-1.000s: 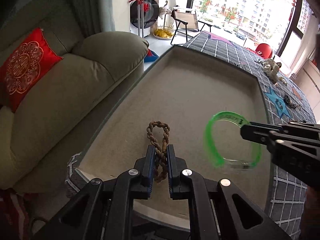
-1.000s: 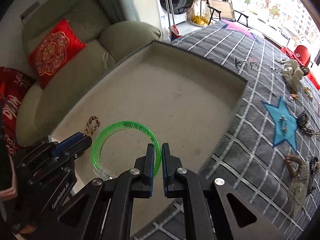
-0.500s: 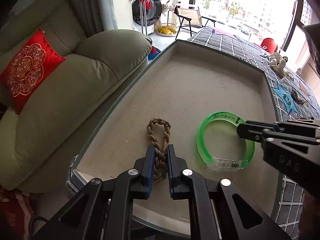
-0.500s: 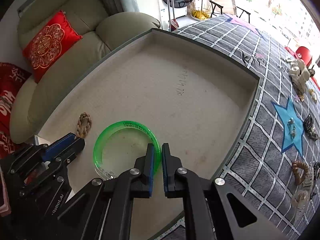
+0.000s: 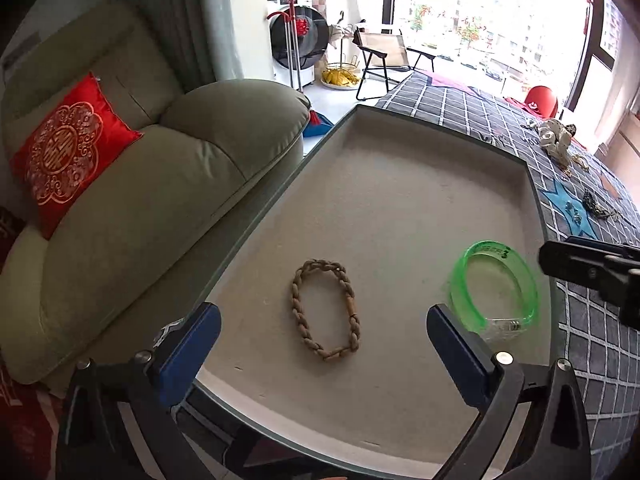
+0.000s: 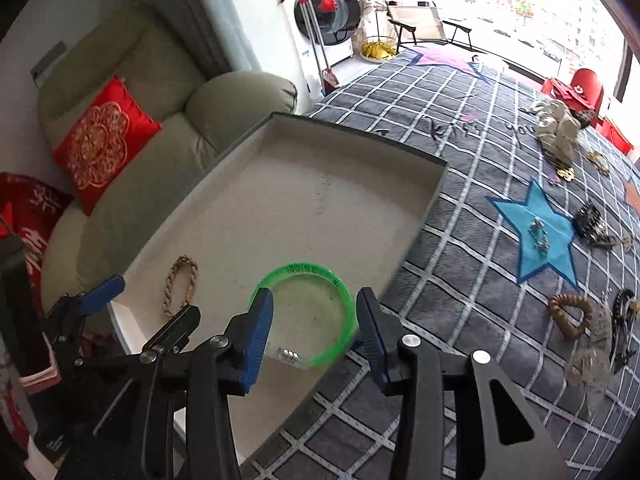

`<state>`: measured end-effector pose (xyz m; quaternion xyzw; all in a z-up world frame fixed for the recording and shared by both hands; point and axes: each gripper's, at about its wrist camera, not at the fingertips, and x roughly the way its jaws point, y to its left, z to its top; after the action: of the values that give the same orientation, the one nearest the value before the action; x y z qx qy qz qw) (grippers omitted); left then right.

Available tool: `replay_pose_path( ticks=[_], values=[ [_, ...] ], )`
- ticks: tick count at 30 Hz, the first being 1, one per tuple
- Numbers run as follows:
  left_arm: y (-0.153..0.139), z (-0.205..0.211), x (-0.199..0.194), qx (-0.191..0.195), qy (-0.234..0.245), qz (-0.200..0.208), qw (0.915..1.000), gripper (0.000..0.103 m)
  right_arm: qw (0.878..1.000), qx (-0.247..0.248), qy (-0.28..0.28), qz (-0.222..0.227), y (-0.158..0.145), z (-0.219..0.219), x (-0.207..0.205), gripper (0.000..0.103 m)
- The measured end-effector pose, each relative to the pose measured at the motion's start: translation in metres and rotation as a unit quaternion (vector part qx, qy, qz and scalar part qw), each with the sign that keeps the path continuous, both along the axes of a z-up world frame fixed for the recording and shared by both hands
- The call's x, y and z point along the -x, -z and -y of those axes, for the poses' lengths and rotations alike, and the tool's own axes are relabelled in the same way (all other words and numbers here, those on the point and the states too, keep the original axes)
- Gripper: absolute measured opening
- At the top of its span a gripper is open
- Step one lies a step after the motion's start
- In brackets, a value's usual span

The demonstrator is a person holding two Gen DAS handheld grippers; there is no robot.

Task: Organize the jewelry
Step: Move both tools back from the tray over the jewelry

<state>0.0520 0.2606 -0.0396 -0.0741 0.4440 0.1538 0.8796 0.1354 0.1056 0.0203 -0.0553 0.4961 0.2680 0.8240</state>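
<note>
A brown braided bracelet [image 5: 320, 266] lies flat as an oval on the floor of the beige tray [image 5: 400, 184], near its front edge. My left gripper [image 5: 322, 312] is opening wide, the bracelet between its blue pads and untouched. To its right a green translucent bangle [image 5: 489, 246] rests flat on the tray floor. In the right wrist view the bangle [image 6: 308, 268] lies under my right gripper [image 6: 314, 300], whose jaws are opening and stand apart beside it without pressing. The braided bracelet [image 6: 171, 286] and left gripper [image 6: 146, 304] show at lower left.
The tray [image 6: 280, 200] sits on a grey checked blanket [image 6: 460, 160] with a blue star. Several more jewellery pieces lie to the right, among them a brown bracelet [image 6: 568, 312] and a dark clip [image 6: 588, 220]. An olive sofa [image 5: 160, 200] with a red cushion stands left of the tray.
Both grippers were shut, the left on the braided bracelet, the right on the green bangle. Both have let go; the bracelet has spread into an oval and the right gripper has drawn back.
</note>
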Motion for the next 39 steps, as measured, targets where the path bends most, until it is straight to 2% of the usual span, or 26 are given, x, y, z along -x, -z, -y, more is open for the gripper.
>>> replay_pose_path(
  ticks=[8,13,14,26,37,39],
  values=[
    [-0.010,0.008,0.006,-0.003,-0.001,0.006,1.0000,0.103,0.998,-0.044,0.042,-0.007,-0.011,0.047,0.007,0.073],
    [-0.019,0.020,0.010,-0.006,0.009,0.011,0.9999,0.103,0.994,-0.067,0.077,-0.026,-0.006,0.086,0.011,0.076],
    [-0.021,0.023,0.011,-0.009,0.012,0.012,0.9998,0.103,0.994,-0.069,0.082,-0.027,-0.005,0.092,0.013,0.082],
    [-0.042,0.081,0.014,-0.005,0.070,0.013,0.9975,0.103,0.980,-0.130,0.150,-0.033,-0.003,0.183,0.039,0.085],
    [-0.053,0.156,0.011,-0.019,0.143,0.013,0.9895,0.103,0.961,-0.163,0.220,-0.031,0.004,0.261,0.060,0.085],
    [-0.053,0.173,0.010,-0.032,0.158,0.014,0.9869,0.103,0.958,-0.165,0.231,-0.029,0.006,0.273,0.061,0.098]
  ],
)
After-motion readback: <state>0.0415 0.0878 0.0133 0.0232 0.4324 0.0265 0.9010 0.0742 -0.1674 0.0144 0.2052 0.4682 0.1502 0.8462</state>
